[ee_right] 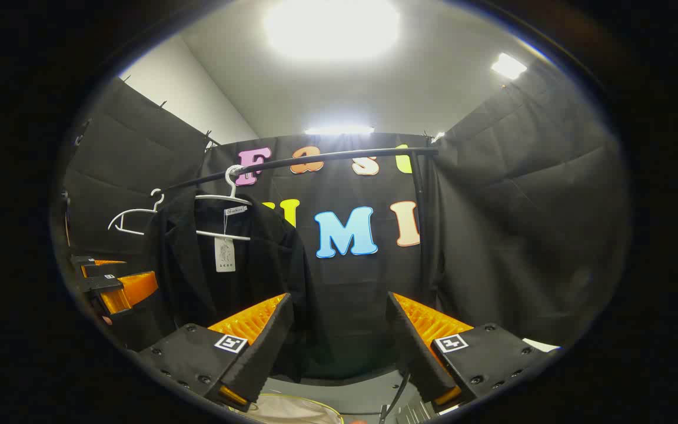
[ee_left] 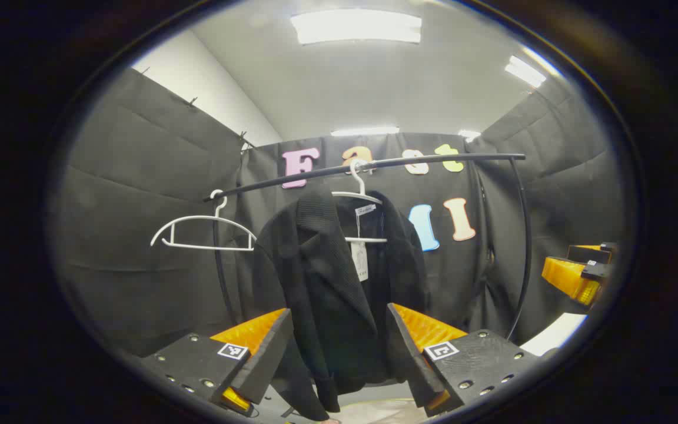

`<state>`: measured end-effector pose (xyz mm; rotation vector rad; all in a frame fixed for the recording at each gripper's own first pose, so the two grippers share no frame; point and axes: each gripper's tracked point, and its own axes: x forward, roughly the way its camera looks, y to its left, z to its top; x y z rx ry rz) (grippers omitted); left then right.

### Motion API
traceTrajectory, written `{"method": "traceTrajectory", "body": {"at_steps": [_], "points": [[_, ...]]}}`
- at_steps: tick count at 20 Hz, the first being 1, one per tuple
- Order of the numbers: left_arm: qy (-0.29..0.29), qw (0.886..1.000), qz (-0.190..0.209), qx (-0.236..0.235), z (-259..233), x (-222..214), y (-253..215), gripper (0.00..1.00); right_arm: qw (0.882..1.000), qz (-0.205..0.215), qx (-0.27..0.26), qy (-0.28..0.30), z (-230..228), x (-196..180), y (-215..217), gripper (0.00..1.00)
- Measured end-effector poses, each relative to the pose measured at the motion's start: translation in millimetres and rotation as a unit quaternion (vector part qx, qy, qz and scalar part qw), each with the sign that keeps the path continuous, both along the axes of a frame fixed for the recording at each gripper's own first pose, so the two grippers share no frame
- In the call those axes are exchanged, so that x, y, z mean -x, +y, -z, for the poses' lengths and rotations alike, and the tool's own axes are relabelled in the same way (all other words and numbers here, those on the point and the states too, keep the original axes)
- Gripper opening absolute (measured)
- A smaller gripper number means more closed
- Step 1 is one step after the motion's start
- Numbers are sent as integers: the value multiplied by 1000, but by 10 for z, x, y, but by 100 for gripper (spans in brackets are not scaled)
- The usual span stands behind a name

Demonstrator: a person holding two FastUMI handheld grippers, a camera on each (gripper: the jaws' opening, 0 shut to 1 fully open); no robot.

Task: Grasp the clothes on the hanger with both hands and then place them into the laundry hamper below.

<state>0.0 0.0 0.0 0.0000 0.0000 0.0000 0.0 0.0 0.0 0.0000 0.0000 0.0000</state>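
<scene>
The black jacket [ee_left: 339, 282] looks soft and limp; grip near its shoulders on the hanger [ee_left: 362, 200]. Both the left gripper [ee_left: 339, 359] and right gripper [ee_right: 339, 353] have fingers spread, empty.

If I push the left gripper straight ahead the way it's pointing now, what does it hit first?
Most likely the black jacket hanging from the white hanger: it sits dead centre between the open left gripper fingers. How far off it is cannot be told.
</scene>
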Motion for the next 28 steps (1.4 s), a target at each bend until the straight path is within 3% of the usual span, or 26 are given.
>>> {"method": "traceTrajectory", "body": {"at_steps": [11, 16, 28], "points": [[-3, 1000, 6, -4, -28, 11, -18, 89, 1000, 3, -3, -1, -9, 35, 5, 100], [-5, 1000, 6, -7, -41, 31, -6, 89, 1000, 1, 1, -6, -29, 47, 37, 96], [-10, 1000, 7, -13, -146, -9, 129, 89, 1000, -18, -9, -5, -76, 2, 298, 97]]}}
